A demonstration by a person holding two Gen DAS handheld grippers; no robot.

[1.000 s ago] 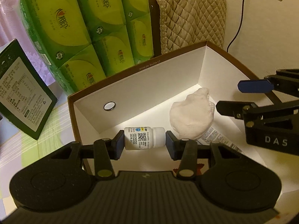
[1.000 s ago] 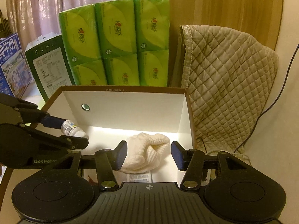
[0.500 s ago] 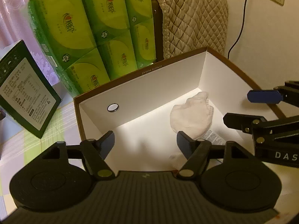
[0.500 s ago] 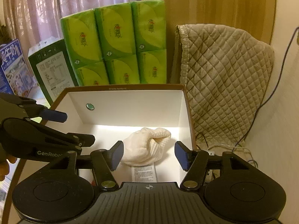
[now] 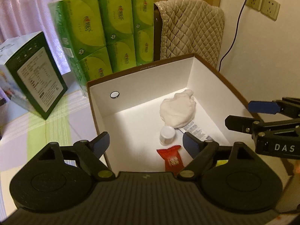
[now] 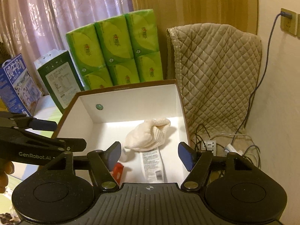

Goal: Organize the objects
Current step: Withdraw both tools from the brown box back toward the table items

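Your left gripper (image 5: pixel 145 143) hangs over the near left part of the box (image 5: pixel 142 69), its jaws spread wide with nothing between them. Your right gripper (image 6: pixel 149 154) sits over the near right part of the same box, also wide apart and empty-handed.

Inside the box, on its white floor, the small white bottle (image 5: pixel 166 135) stands or lies just in front of the cream knitted sock (image 5: pixel 177 110), close enough that they seem to touch. A white printed tag (image 5: pixel 195 129) runs out from under the sock toward the near right corner. The red snack packet (image 5: pixel 172 159) lies nearer to you than the bottle, just beside it.

The box rests on the desk (image 5: pixel 37 127), which carries a pale checked cloth. Behind the box a stack of green tissue packs (image 5: pixel 105 30) stands upright, with a dark green carton (image 5: pixel 35 73) to its left. From the right wrist view a blue milk carton (image 6: pixel 16 84) stands further left, and a quilted beige cover (image 6: pixel 219 71) is draped to the right of the box.
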